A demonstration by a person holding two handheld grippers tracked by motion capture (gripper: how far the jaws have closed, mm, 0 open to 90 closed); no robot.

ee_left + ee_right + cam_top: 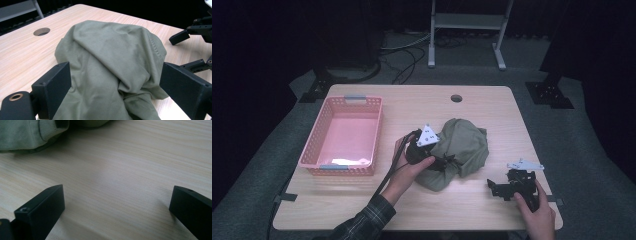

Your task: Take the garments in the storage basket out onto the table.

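An olive-green cloth [467, 142] lies bunched in a heap in the middle of the wooden table [462, 205]. My left gripper [447, 162], held by a hand in a plaid sleeve, is at the heap's near-left side. In the left gripper view its jaws stand wide apart with the cloth [110, 50] lying loose between them, not pinched, so my left gripper [113, 72] is open. My right gripper [501, 180] rests low near the table's front right, off the cloth. Its jaws are spread, so my right gripper [117, 192] is open over bare wood, with the cloth's edge [25, 135] beyond.
A pink plastic basket [312, 145] stands at the table's left, with something pale on its floor. A round cable hole [456, 98] sits near the far edge. Bare wood runs along the front edge. A dark floor and a white stand lie beyond the table.
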